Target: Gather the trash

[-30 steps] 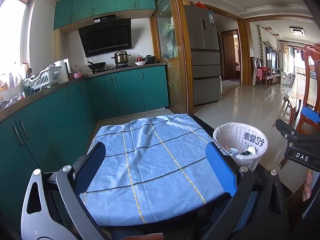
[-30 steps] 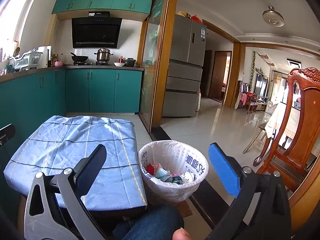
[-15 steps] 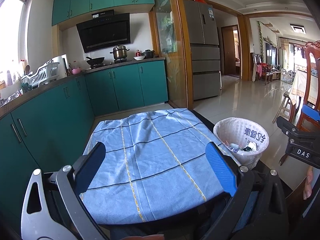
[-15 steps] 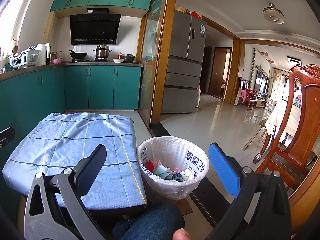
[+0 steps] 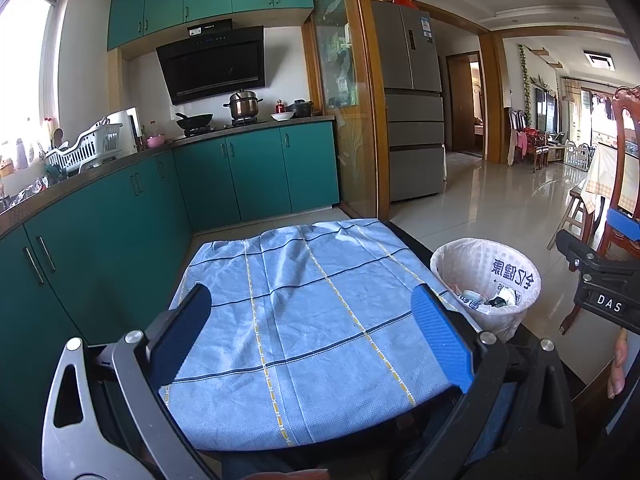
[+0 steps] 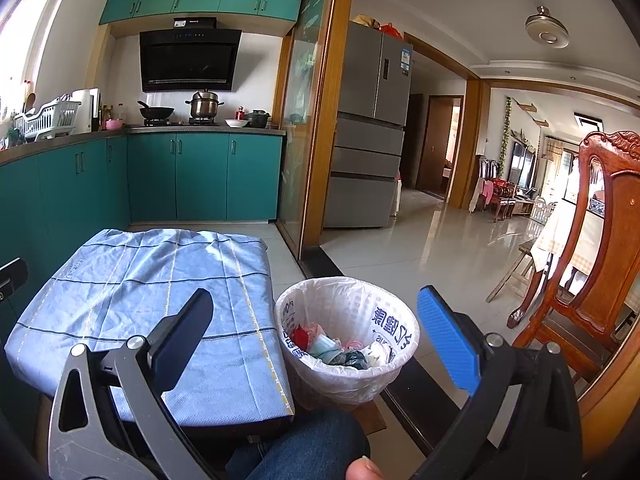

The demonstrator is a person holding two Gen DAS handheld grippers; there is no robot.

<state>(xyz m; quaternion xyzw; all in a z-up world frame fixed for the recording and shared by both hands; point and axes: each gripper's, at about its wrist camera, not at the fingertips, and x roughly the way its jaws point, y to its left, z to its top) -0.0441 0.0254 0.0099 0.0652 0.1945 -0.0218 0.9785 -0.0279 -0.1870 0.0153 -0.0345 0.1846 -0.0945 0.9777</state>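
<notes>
- The left gripper (image 5: 312, 330) hovers released and empty, its jaws spread wide over the near half of the blue checked cloth (image 5: 304, 320) covering the surface.
- The right gripper (image 6: 316, 338) is likewise released and holds nothing; it hangs over the gap between the cloth's right edge and the bin.
- No loose trash shows on the cloth in either view; the collected trash (image 6: 334, 346), crumpled wrappers and tissue, lies at the bottom of the white-lined bin (image 6: 348, 340).
- The bin stands just beside the surface's right edge, on the floor, its liner rim folded outward.
- Judging by this, the gathering looks close to done; a sensible step is to scan for leftovers before closing a gripper on anything.
- If the liner is to be lifted, grip the folded rim rather than the thin wall, which probably tears easily.
- A knee in jeans (image 6: 304, 448) sits just below the right gripper, so room downward is tight.
- A wooden chair (image 6: 592, 264) stands near on the right; swing wide of it.
- Beyond, the tiled floor (image 6: 432, 248) offers open room; green cabinets (image 5: 120, 216) bound the left side.
</notes>
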